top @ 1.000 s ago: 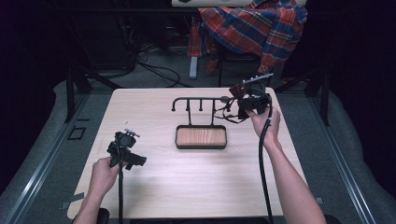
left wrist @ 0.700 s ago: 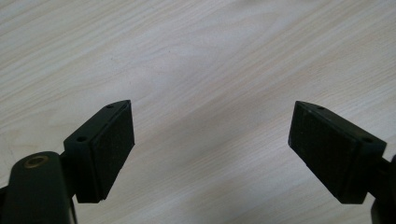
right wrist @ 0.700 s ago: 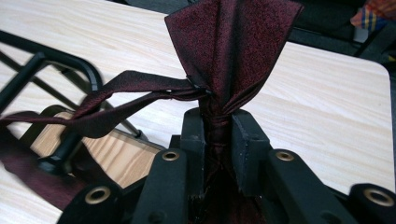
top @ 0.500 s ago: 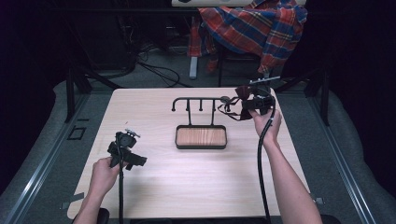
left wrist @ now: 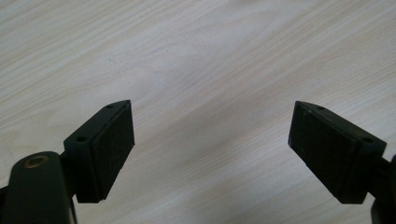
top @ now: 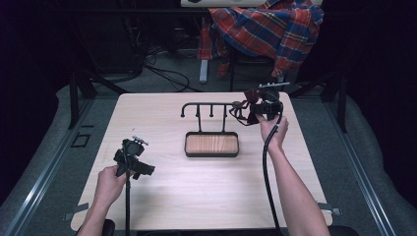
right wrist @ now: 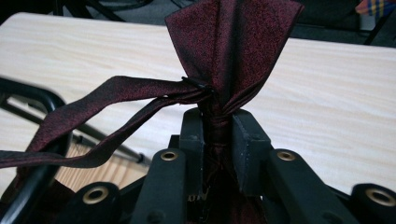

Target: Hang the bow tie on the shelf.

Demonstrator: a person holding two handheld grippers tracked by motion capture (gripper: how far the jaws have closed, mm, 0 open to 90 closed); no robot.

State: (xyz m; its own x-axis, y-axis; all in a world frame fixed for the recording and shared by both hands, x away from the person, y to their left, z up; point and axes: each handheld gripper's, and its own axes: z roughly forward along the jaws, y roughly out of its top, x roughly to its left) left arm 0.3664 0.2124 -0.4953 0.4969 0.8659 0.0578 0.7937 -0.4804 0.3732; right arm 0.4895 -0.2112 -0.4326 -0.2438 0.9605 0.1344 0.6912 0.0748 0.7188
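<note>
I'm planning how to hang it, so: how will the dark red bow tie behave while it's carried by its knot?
Probably floppy: the bow tie, pinched at its knot by the right gripper, lets its strap sag sideways toward the rack. Likely light, since a narrow pinch holds it. The smooth-looking fabric might slip, and the loose strap could snag on the rack.

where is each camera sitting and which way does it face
High view: above the person's side, looking forward and down on the table; both forearms, left hand-held gripper and right hand-held gripper show.
Left gripper view: rides on the left hand-held gripper, looking down at bare tabletop between open jaws.
Right gripper view: rides on the right hand-held gripper, looking along jaws shut on a bow tie.
Shared: high and right gripper views both show the bow tie by the rack.
</note>
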